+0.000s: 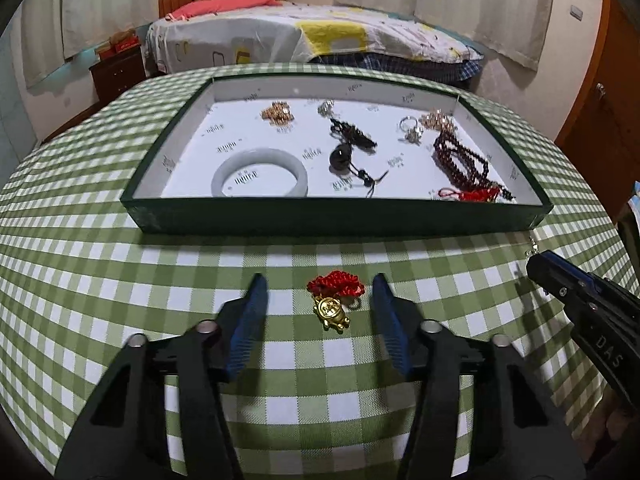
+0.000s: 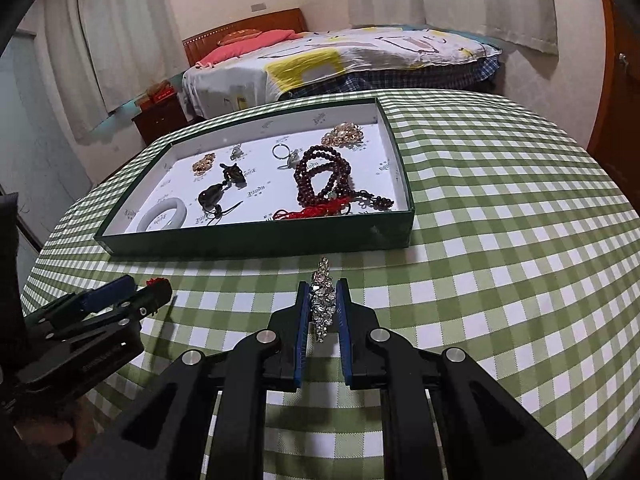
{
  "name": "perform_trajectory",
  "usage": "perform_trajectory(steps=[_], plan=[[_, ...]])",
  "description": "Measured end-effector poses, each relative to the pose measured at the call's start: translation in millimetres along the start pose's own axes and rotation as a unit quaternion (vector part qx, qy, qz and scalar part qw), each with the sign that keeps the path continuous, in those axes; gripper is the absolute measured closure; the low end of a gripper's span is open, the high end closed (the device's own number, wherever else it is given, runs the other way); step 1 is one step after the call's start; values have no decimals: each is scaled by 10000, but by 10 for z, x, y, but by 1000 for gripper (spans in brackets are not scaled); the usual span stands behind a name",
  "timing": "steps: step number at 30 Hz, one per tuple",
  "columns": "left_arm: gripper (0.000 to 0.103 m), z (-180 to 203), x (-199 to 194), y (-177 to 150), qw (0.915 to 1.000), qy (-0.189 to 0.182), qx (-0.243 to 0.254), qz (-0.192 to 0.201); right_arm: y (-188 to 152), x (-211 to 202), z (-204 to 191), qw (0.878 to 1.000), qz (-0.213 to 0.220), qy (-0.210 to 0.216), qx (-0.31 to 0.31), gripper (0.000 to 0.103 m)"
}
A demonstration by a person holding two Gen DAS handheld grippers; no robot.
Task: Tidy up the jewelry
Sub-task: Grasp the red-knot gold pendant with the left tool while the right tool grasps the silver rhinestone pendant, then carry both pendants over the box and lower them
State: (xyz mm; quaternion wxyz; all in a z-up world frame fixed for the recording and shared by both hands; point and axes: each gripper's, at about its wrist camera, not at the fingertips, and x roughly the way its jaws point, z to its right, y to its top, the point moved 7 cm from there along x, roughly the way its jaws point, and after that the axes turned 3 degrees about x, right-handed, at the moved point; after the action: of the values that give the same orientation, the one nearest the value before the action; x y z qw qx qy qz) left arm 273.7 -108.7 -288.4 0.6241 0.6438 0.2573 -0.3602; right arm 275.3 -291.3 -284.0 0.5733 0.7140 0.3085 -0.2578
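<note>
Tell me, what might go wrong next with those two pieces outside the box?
The left gripper straddles the gold charm, not yet gripping; closing might catch only its red knot, leaving the charm dangling. The sparkly brooch sits edgewise in the right gripper and could slip out before reaching the green tray.

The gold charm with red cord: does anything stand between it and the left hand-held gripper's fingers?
Nothing visible does. The gold charm with red cord lies on bare checked tablecloth between the open left hand-held gripper fingers.

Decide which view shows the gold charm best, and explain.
The left wrist view: the gold charm lies unobstructed on its red cord between the left gripper fingers. In the right wrist view, that gripper hides the charm; only a red bit shows.
</note>
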Motion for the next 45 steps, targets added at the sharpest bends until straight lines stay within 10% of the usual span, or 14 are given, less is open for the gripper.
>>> perform_trajectory(steps=[9,45], plan=[[87,-31,-18,-3,9998,-195,-68,41,-22,54,-15,10000,-47,10,17,89],[89,-109,-766,390,9936,-385,-46,1059,389,-429,-334,9966,726,287,-275,89]])
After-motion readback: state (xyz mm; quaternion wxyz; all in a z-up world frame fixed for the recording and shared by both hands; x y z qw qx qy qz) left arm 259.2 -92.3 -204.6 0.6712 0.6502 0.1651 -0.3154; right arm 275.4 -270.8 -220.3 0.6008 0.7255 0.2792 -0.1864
